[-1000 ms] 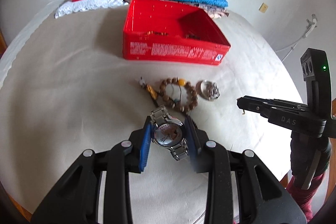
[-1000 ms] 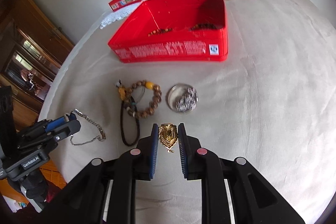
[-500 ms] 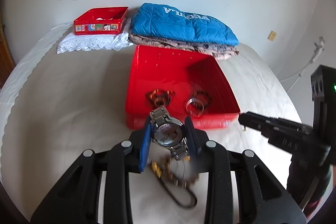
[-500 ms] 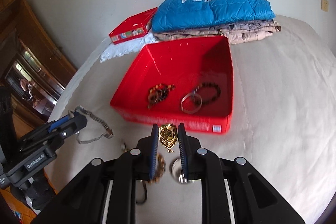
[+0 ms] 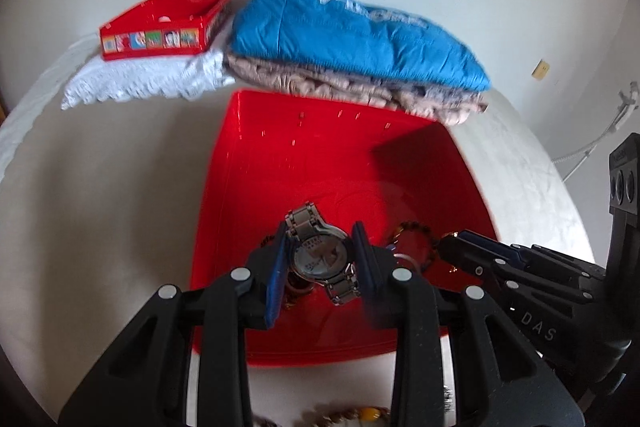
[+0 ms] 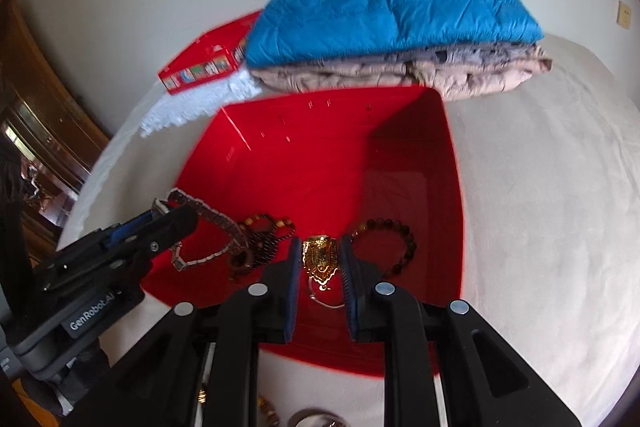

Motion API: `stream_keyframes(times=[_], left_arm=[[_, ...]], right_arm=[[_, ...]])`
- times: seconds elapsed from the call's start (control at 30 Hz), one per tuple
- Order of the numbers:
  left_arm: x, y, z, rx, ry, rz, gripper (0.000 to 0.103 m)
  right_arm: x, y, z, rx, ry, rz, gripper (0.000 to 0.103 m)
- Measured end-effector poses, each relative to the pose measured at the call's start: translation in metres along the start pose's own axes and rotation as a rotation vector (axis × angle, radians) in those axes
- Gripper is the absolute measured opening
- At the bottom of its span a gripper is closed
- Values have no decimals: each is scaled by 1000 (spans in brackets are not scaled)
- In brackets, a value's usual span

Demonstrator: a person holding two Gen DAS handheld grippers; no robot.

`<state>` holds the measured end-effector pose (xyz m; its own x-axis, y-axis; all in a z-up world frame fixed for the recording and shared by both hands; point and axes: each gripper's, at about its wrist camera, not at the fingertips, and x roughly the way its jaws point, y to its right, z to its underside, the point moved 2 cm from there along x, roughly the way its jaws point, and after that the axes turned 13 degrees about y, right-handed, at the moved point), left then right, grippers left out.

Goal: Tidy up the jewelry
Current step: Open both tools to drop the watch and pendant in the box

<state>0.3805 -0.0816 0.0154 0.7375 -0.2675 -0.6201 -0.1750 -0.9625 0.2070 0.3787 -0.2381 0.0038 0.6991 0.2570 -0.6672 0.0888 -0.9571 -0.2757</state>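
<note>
Steel-banded, the wristwatch is clamped at its case between the blue pads of the left gripper, which is pitched steeply down over the near half of the red tray. A gold pendant is pinched likewise in the right gripper, tilted down beside it. Only the right wrist view shows the watch's loose strap dangling and the dark bead bracelet on the tray floor. Folded blankets are stacked behind the tray.

Both tongs, left and right, have carried the watch and gold pendant over the red tray.
</note>
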Motion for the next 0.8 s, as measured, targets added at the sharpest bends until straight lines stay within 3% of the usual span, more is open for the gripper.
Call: stream_keyframes(times=[0.17, 0.23, 0.33, 0.4, 0.5, 0.57, 0.7, 0.8], left_arm=[[13, -5, 8, 3, -40, -7, 31], [11, -7, 8, -3, -32, -10, 31], [-1, -5, 3, 16, 8, -15, 42], [-10, -5, -1, 19, 33, -13, 46], [-28, -4, -6, 27, 73, -14, 51], [-39, -4, -10, 26, 98, -17, 55], [-69, -6, -19, 13, 167, -31, 74], [-95, -8, -24, 21, 224, -93, 86]], right_arm=[[10, 0, 6, -9, -23, 7, 20], [7, -1, 6, -12, -11, 7, 25], [-3, -2, 3, -15, 16, 8, 33], [-13, -2, 0, -25, 55, 28, 51], [-31, -4, -5, -48, 116, 61, 68], [-44, -3, -8, -50, 156, 76, 74], [-73, 0, -13, -44, 227, 104, 91], [-89, 1, -12, -35, 251, 123, 99]])
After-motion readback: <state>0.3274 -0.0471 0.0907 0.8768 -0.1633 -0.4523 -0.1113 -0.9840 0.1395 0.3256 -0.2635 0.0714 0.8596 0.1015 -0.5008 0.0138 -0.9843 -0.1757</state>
